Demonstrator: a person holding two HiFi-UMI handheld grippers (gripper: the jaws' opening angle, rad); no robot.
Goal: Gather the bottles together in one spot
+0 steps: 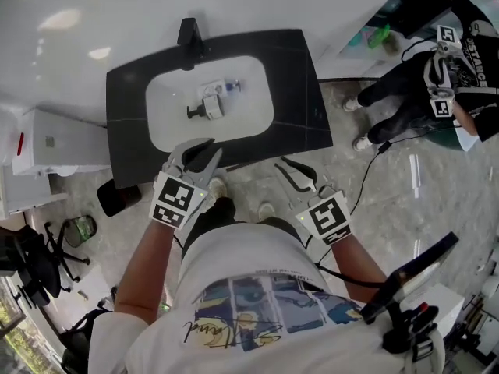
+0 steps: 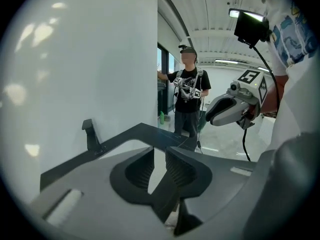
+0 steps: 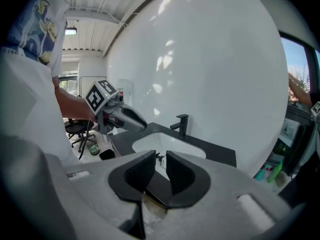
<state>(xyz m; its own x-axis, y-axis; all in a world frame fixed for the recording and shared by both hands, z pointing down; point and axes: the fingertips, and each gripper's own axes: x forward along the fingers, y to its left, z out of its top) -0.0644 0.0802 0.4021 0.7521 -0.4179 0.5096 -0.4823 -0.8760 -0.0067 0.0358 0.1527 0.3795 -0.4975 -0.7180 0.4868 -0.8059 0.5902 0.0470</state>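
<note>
Two bottles lie in the white sink basin [image 1: 168, 100]: a white pump bottle [image 1: 209, 104] and a smaller bottle with a blue cap [image 1: 231, 87]. The basin is set in a black counter [image 1: 300, 92] with a black faucet [image 1: 188, 34] at the back. My left gripper [image 1: 201, 153] hovers at the counter's front edge, below the bottles. Its jaws stand apart with nothing between them [image 2: 160, 160]. My right gripper [image 1: 288, 170] hangs in front of the counter over the floor, also open and empty [image 3: 161, 166]. In the right gripper view the basin [image 3: 172, 145] lies ahead.
A person [image 1: 437, 72] holding grippers stands at the upper right, beside a shelf with green bottles [image 1: 380, 36]. A white cabinet [image 1: 54, 142] stands left of the counter, a black bin [image 1: 118, 197] below it and an office chair [image 1: 31, 265] at the lower left.
</note>
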